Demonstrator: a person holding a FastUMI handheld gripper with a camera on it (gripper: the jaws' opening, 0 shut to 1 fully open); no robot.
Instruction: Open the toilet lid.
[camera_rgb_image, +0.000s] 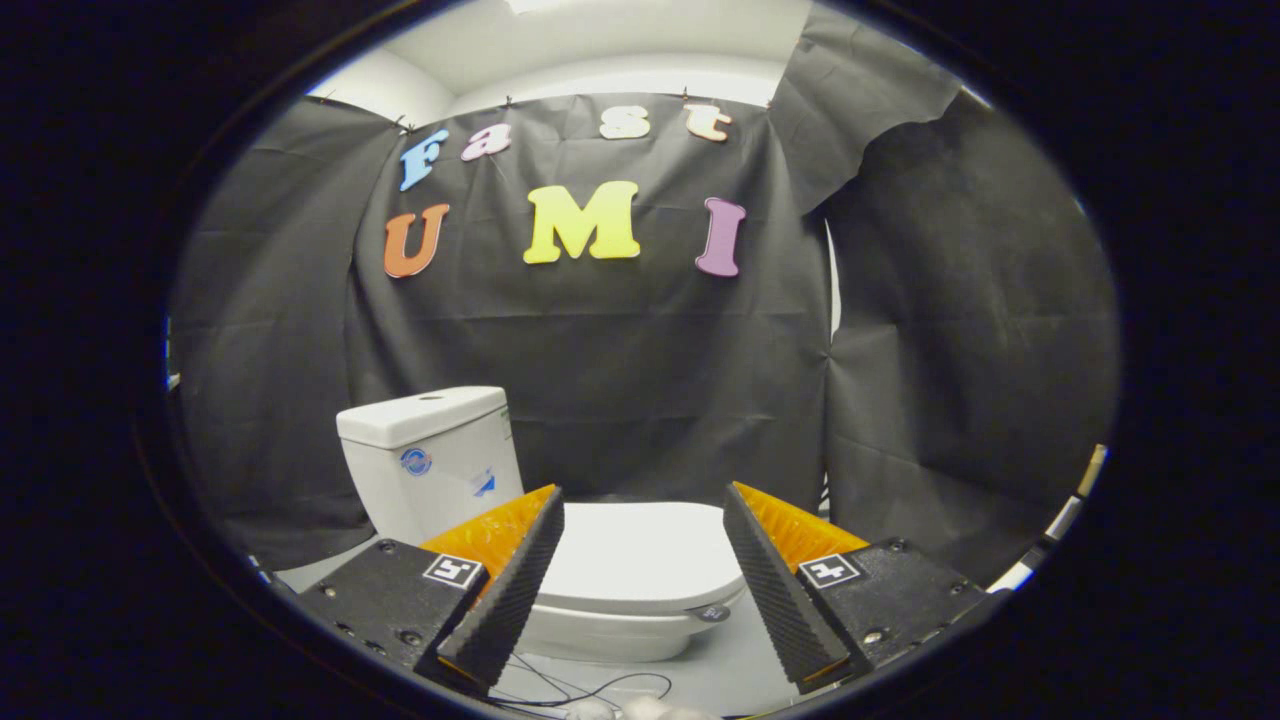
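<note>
A white toilet stands against the booth wall, its tank (430, 455) beyond the left finger. Its lid (640, 555) lies flat and closed over the bowl (620, 632), seen between and beyond my fingers. My gripper (643, 512) is open, fingers spread wide with nothing between them, held above and in front of the lid without touching it. The left finger (510, 590) hides the lid's left part and the right finger (775, 590) covers its right edge.
Black cloth walls close the booth behind and to both sides of the toilet. Thin dark cables (590, 690) lie on the pale floor (730, 670) below the bowl. A light strip of frame (1060, 520) shows at the far right.
</note>
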